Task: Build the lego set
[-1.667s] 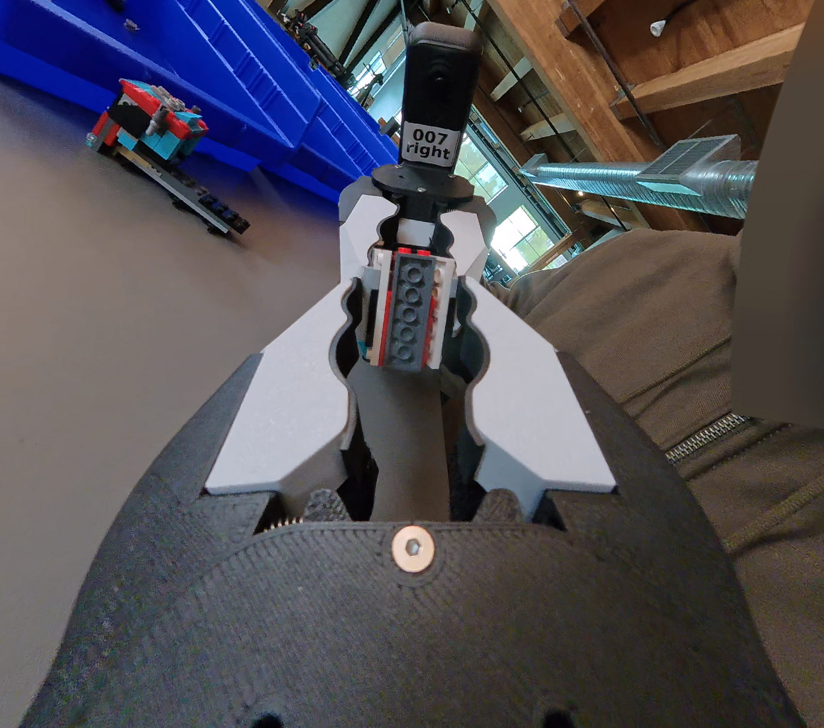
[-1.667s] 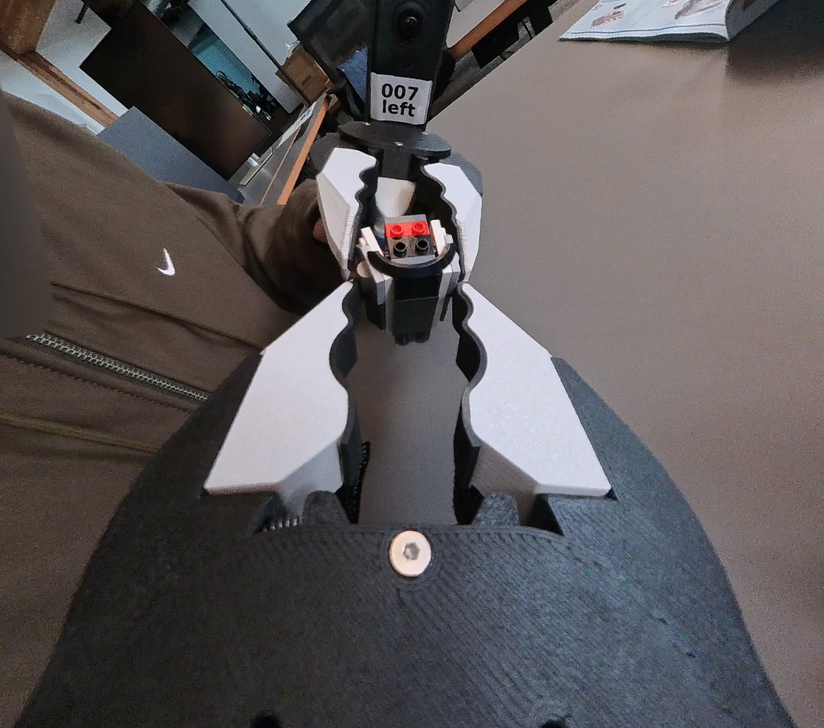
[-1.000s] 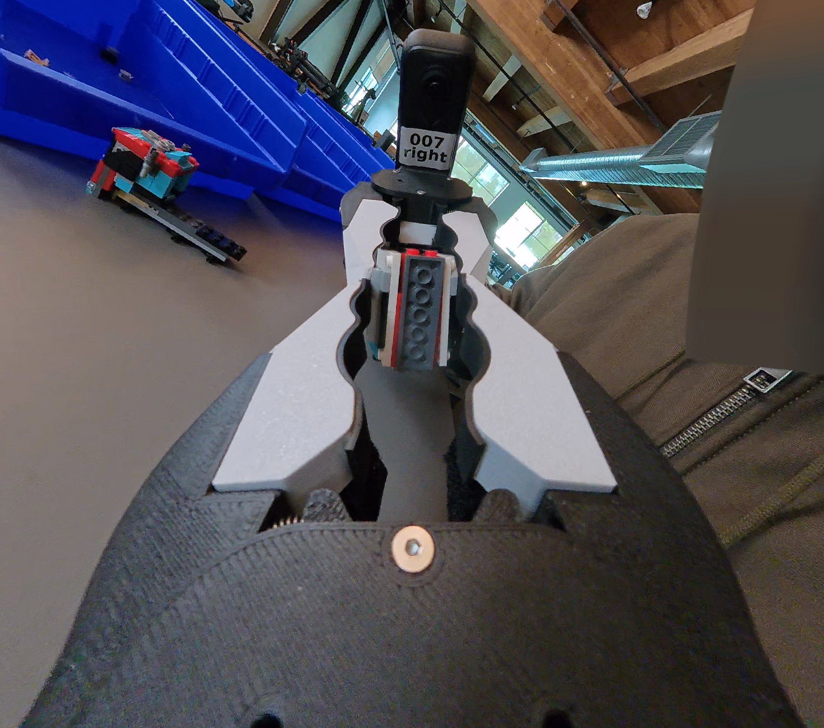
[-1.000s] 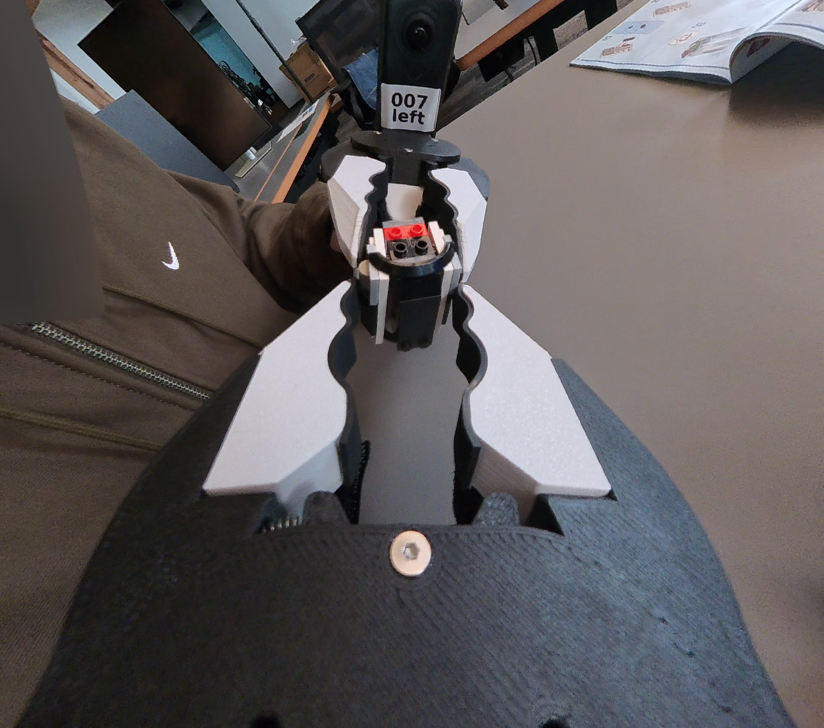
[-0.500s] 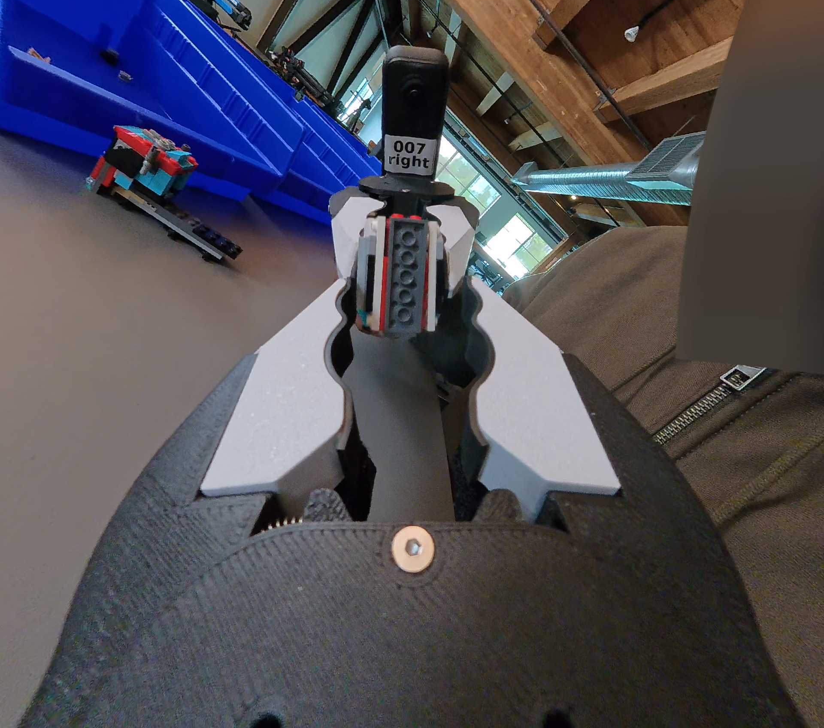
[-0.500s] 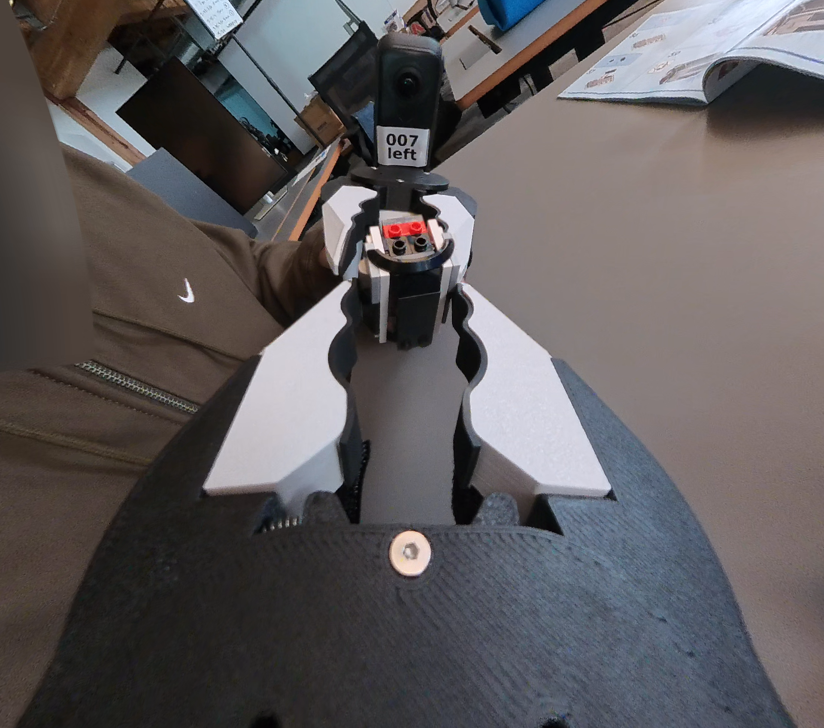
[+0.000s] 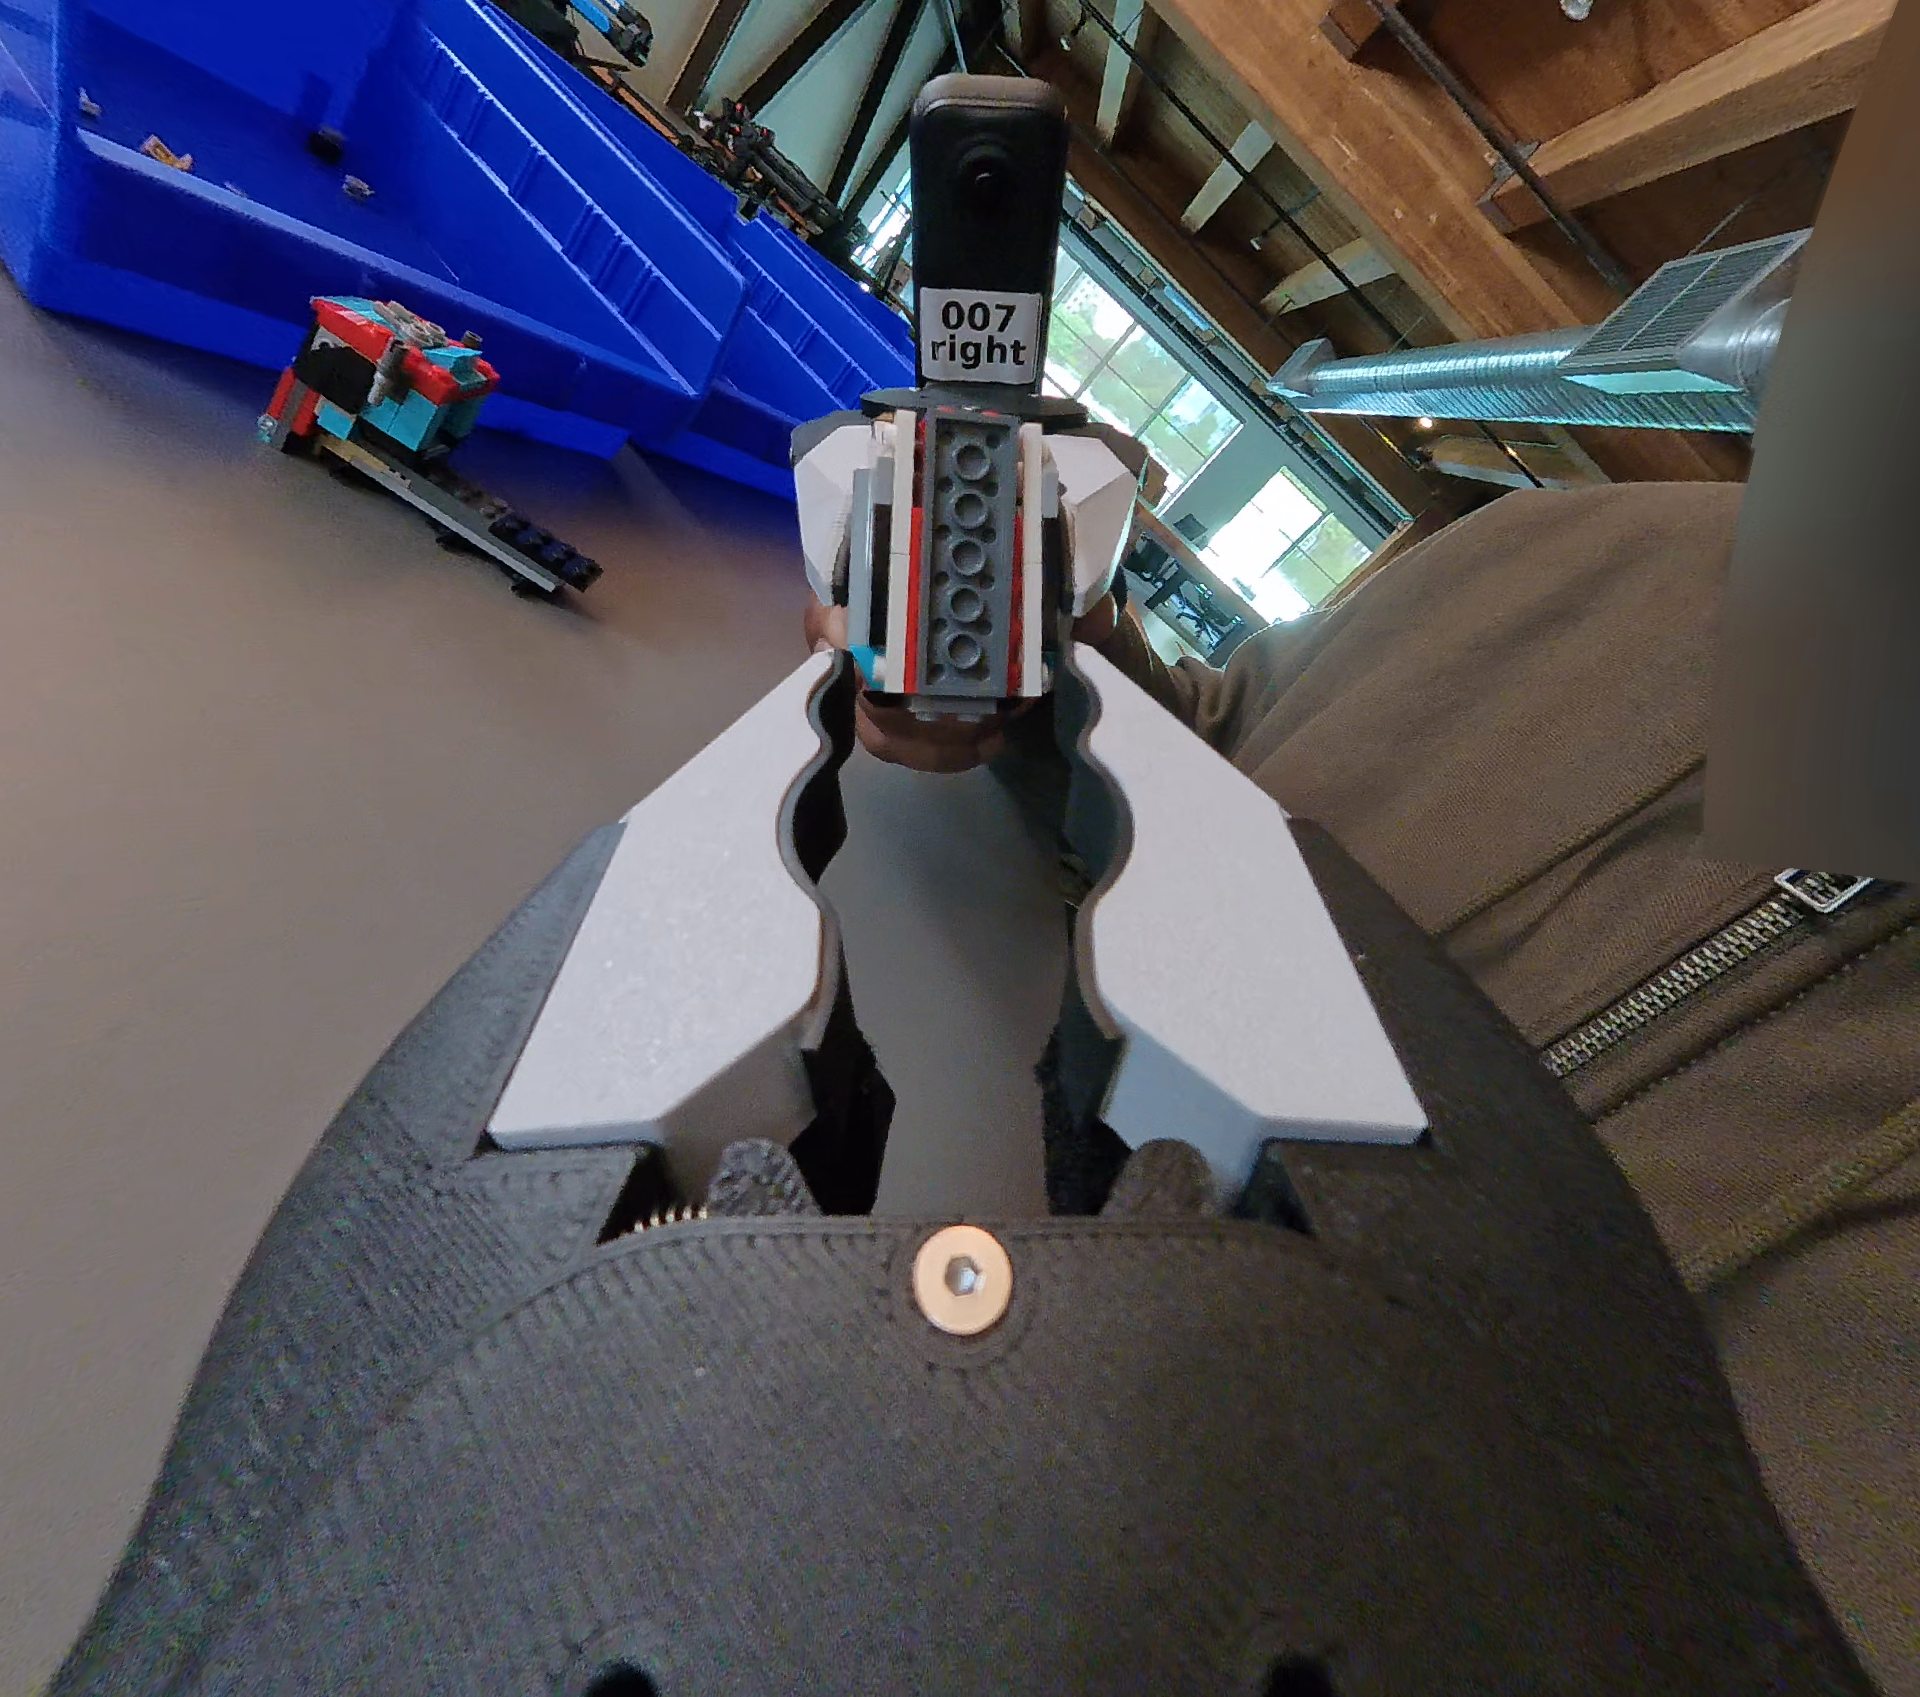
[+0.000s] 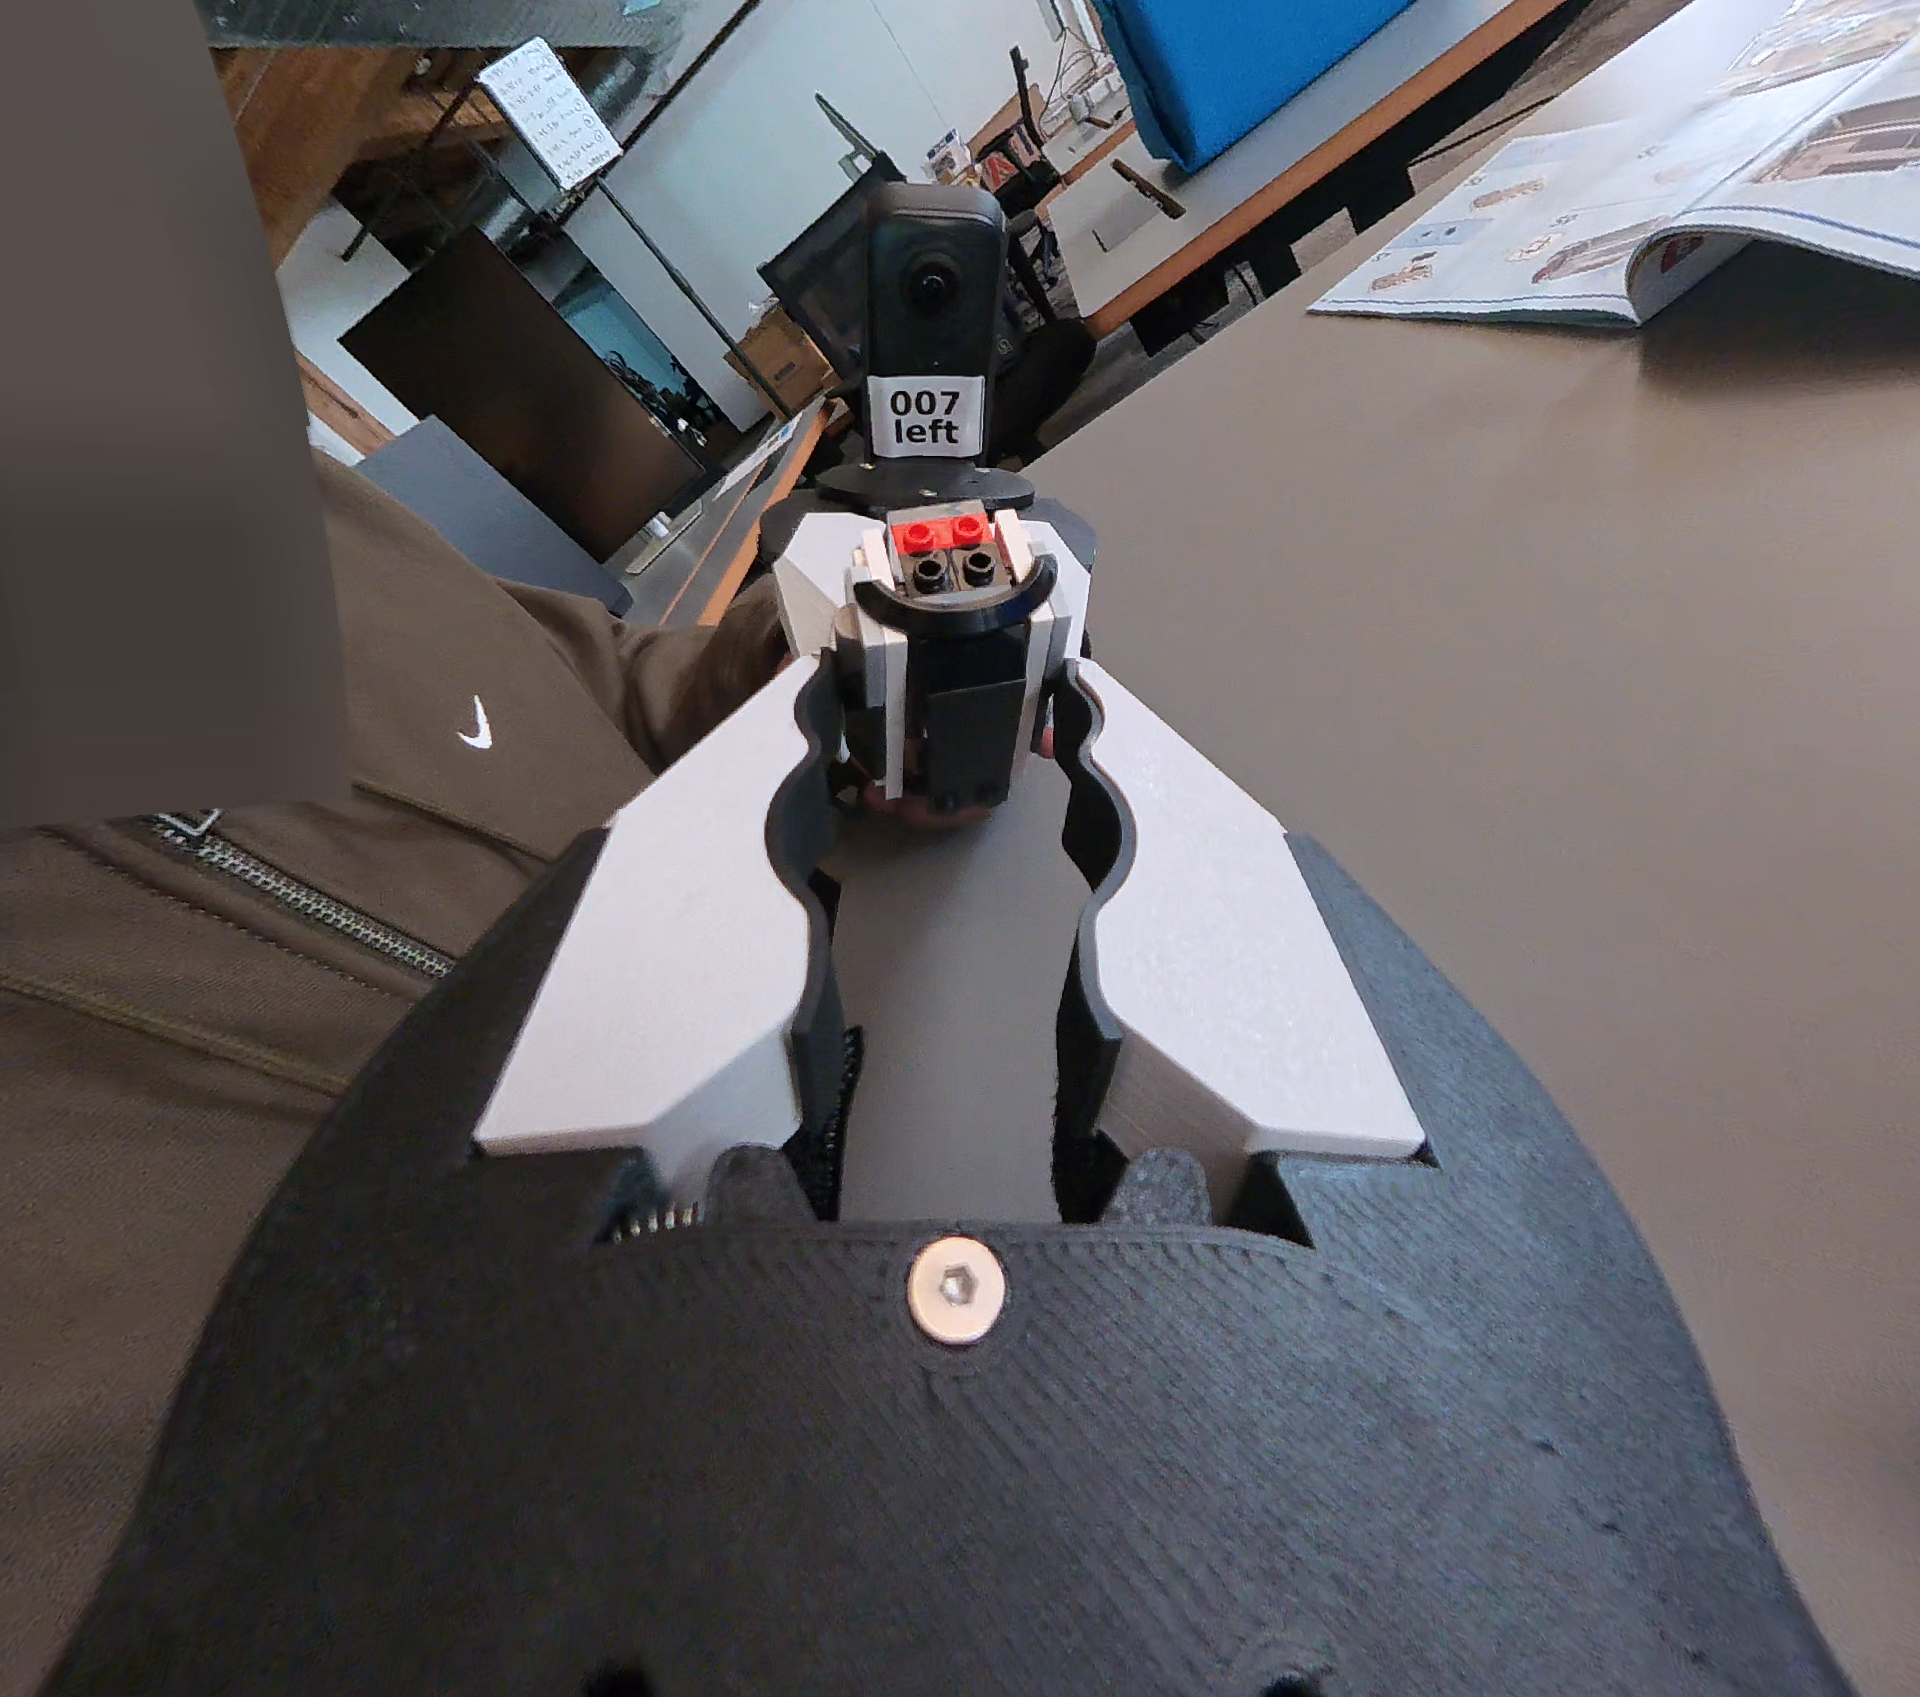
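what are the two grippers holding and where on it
Both grippers, left and right, clamp one small brick model, one at each opposite end.

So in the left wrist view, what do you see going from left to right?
Big blue plastic bins → small red, teal and black brick model on the brown table → grey, red and white brick assembly at the gripper tips → silver ventilation duct → olive-brown zipped jacket.
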`<state>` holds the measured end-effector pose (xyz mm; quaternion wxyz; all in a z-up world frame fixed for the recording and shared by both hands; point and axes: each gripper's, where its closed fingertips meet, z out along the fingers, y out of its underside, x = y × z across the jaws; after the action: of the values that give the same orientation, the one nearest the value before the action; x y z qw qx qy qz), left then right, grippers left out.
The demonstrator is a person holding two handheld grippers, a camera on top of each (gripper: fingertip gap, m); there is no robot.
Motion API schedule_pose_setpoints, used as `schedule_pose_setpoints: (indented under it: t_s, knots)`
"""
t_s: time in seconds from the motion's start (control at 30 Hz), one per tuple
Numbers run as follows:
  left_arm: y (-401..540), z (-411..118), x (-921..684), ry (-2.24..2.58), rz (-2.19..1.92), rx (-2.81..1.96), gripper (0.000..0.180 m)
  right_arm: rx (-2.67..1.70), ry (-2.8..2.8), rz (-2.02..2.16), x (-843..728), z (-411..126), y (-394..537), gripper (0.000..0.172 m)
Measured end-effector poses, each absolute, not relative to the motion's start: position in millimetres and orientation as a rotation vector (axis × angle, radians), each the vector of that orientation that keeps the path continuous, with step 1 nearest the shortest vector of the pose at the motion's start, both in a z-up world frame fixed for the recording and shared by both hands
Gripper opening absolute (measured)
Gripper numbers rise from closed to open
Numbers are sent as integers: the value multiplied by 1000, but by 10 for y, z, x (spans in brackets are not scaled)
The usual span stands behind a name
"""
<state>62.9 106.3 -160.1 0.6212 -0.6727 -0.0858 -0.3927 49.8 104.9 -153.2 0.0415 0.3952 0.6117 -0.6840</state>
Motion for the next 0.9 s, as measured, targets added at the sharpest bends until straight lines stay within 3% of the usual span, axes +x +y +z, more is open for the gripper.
schedule_pose_setpoints:
  t_s: [0.9]
  knots:
    - [1071, -1635, 623, -174, -852, -1568, 35, 1198, 1843, -2114, 495, -1529, 1054, 42]
